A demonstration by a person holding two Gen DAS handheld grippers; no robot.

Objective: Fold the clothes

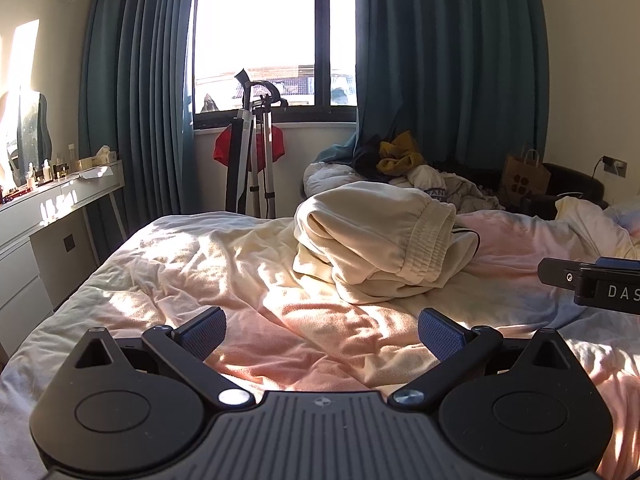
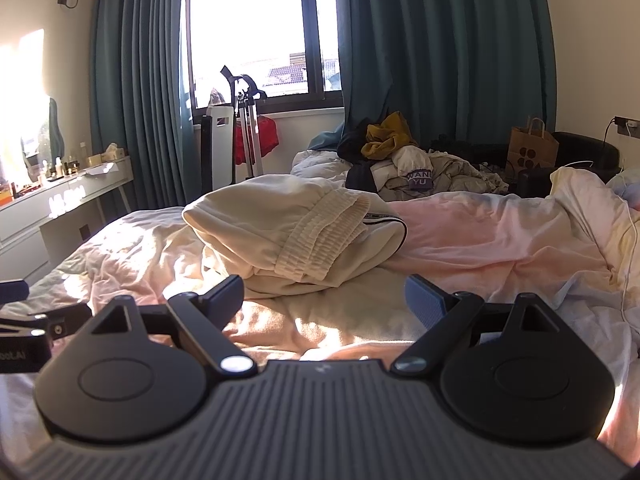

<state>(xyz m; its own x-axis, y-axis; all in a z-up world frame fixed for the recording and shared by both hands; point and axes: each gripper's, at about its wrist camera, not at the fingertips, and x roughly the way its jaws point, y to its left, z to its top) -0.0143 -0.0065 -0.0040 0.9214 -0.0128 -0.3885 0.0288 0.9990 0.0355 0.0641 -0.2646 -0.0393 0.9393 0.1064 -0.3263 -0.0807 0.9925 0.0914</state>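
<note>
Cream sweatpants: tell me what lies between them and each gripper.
Nothing visible. Only rumpled bedsheet lies between the open left gripper and the cream sweatpants; the open right gripper faces them just as freely.

Strong daylight comes thru the window (image 1: 272,40), which is blown out to near white in both views. Sun patches w/ hard-edged shadows fall across the rumpled bedding (image 1: 248,280) and the desk (image 1: 60,204) at left; the left wall also glares. The curtains (image 1: 440,60) and far right corner sit dim by contrast. Fisheye bends the curtains and walls at the edges, w/ black vignette in the corners. Close gripper bodies look slightly soft; mid-room is sharp.
</note>
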